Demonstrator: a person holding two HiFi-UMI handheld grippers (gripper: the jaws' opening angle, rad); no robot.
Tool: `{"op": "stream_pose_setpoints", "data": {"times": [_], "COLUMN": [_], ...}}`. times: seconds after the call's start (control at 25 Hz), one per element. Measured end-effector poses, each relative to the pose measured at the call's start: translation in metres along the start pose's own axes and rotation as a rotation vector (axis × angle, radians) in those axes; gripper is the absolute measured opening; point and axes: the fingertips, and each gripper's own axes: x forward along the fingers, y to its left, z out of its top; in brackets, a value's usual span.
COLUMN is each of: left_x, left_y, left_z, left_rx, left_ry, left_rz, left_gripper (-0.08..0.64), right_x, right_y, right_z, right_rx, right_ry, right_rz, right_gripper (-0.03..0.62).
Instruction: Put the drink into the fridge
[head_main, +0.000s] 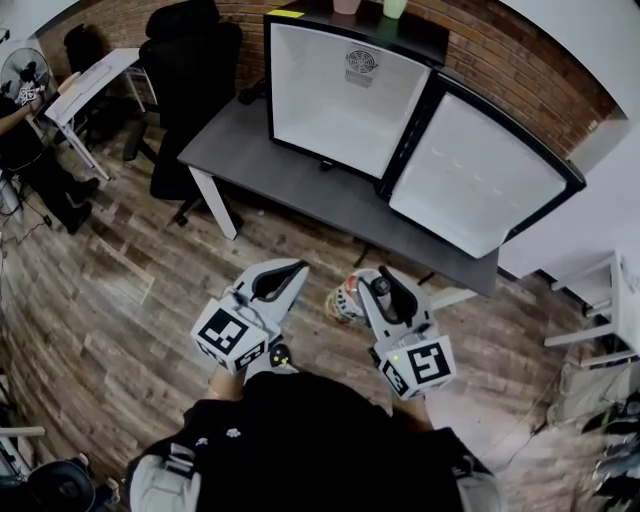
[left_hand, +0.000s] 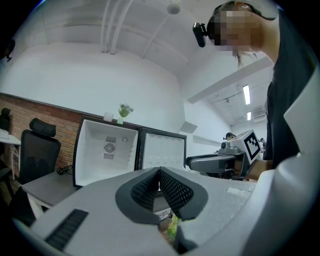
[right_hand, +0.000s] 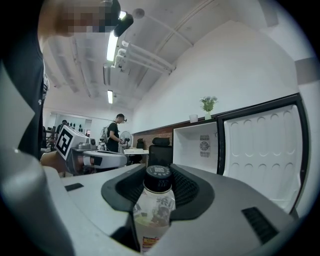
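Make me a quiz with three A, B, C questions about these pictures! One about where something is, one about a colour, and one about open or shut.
1. Where is the clear plastic drink bottle?
A. inside the fridge
B. in the right gripper
C. on the floor

2. What colour is the bottle's round screw cap?
A. black
B. red
C. yellow

3. The door of the small black fridge is
A. shut
B. open
C. missing

Answers: 1 B, the right gripper's jaws clamp its neck. 2 A, the right gripper view shows it black. 3 B, it stands swung wide, showing the white inside.

Head view looks down — gripper views level (all share fridge).
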Motion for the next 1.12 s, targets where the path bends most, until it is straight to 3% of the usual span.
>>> {"op": "stream_pose_setpoints", "data": {"times": [0.52,1.12], "left_x": [-0.017,-0.030], "left_y": [0.062,0.083], "left_z": [0.005,-0.008], "left_rx": [0.031,0.003], "left_ry": [-0.028,-0.031], "left_rz": [-0.029,0.006], "left_gripper": [0.003,0.003], "right_x": [0.057,0.077], "right_y": [0.017,0.027], "right_z": [-0.003,-0.012], "right_rx": [0.018,0.019], "right_ry": [-0.002,0.028], "right_rz": [-0.049,-0.032], "right_gripper": [0.147,0.147]}}
